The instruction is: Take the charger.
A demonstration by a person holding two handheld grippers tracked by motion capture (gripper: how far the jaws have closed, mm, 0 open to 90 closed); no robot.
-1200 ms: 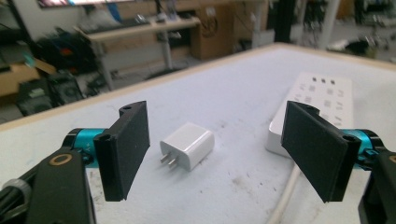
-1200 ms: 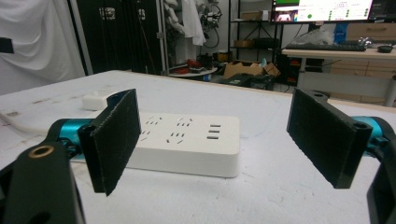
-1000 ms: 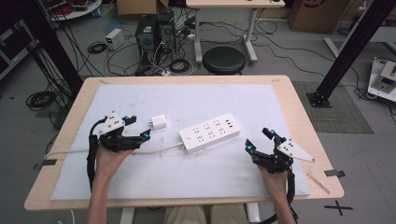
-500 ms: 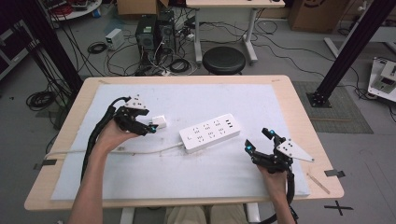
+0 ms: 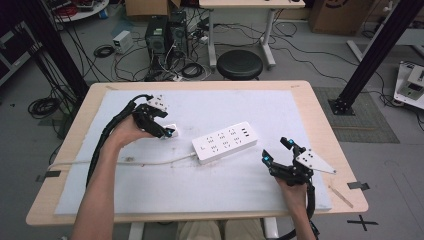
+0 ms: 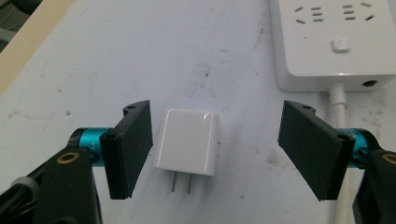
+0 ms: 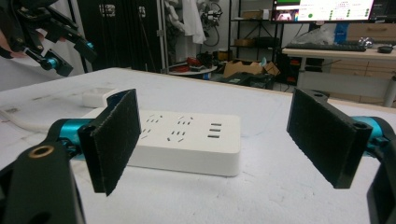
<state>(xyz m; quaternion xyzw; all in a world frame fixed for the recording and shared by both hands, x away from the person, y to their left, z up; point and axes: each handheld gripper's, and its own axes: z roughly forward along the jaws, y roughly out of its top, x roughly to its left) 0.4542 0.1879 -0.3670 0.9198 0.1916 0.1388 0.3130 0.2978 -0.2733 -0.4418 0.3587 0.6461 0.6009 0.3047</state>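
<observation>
Since the earlier frame, the left gripper (image 5: 167, 131) has moved from the strip's (image 5: 225, 142) cable side up to the charger (image 6: 188, 142), its jaws closing a little. They stand wide around the charger, not pressing it. Right gripper (image 5: 276, 150) waits wide open, holding nothing, near the strip's other end.

No words, brand names or numbers could be read in any of the views. The power strip (image 6: 334, 44), beyond the left gripper's jaws, carried only socket slots and a blank square button, without letters. The white charger (image 6: 188, 141) between those jaws had a plain face without print. Far behind the right gripper's jaws a monitor (image 7: 322, 10) was lit, but its writing was too small to read.
</observation>
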